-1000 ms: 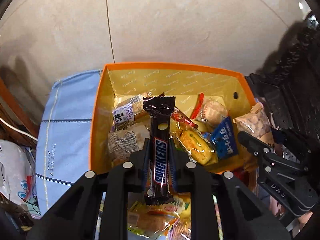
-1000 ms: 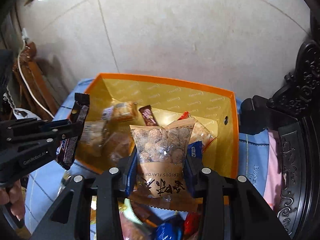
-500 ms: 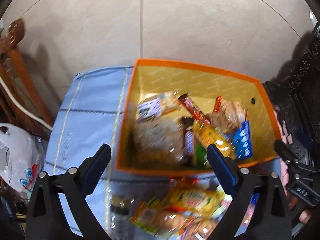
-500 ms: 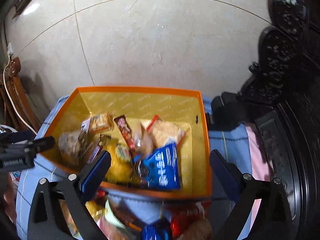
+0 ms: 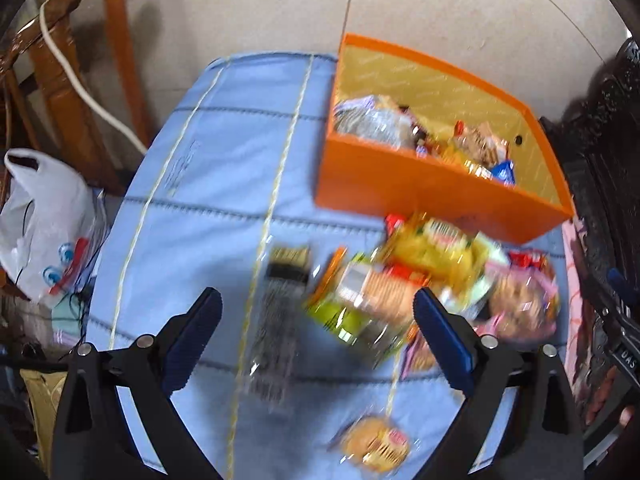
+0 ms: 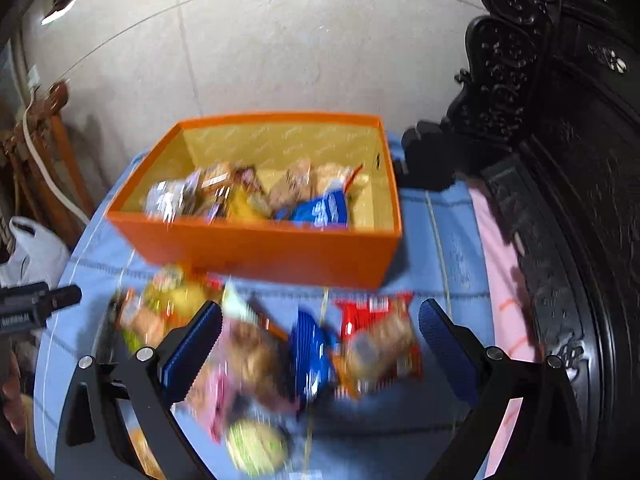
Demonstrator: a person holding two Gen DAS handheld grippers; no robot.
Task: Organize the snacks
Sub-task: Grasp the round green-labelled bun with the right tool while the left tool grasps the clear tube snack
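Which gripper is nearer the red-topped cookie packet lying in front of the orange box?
Right. The right gripper hangs open directly over the red-topped cookie packet; the left gripper, also open, is farther left over the pile's other end.

bare cloth point(image 5: 224, 168) left of box point(image 5: 400, 188)

Motion blur leaves every snack wrapper unreadable; the only legible print is the letters "DAS" on the black body of the right gripper point(image 5: 624, 364) at four o'clock in the left wrist view, while the other gripper's lettering stays illegible.
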